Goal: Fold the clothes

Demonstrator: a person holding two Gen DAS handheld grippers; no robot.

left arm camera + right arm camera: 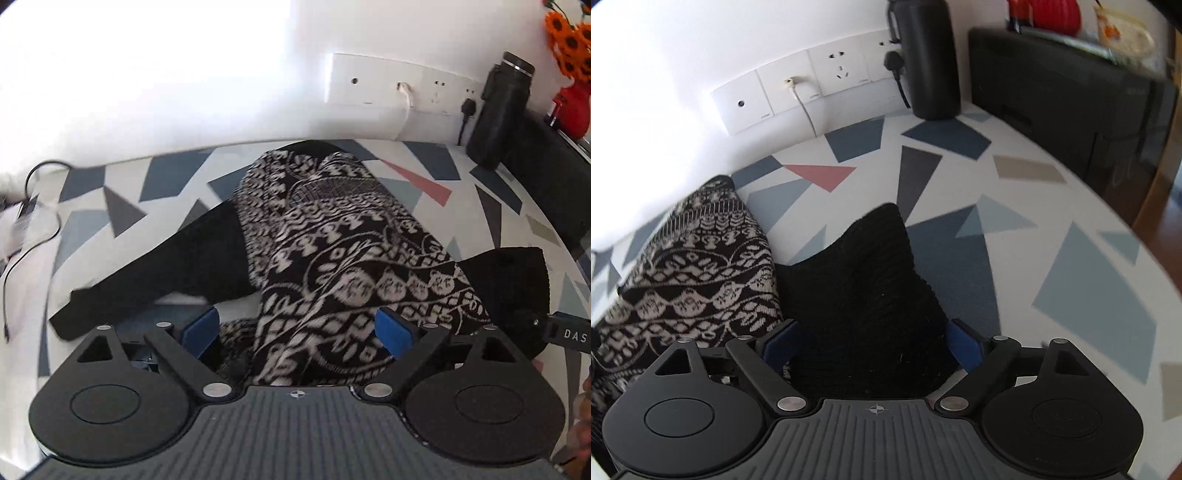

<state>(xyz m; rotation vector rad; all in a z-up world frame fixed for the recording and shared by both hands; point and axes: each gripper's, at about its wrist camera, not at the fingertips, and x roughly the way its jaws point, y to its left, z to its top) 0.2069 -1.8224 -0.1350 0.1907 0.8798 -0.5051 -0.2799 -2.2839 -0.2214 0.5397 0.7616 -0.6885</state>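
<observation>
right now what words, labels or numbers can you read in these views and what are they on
"DAS", white letters cut off by the frame edge, on the black part at the right edge of the left wrist view.
Small grey marks on the wall socket plates: too small to read.
Nothing legible on the sweater or black bottle.

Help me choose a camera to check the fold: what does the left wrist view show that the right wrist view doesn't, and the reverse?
Only the left wrist view shows the sweater's left sleeve, a loose black cable and orange flowers. Only the right wrist view shows the wooden floor beyond the table edge. Both show the patterned sweater body, its right sleeve, the wall sockets, the black bottle, and each open hand-held gripper, left and right, straddling fabric.
</observation>
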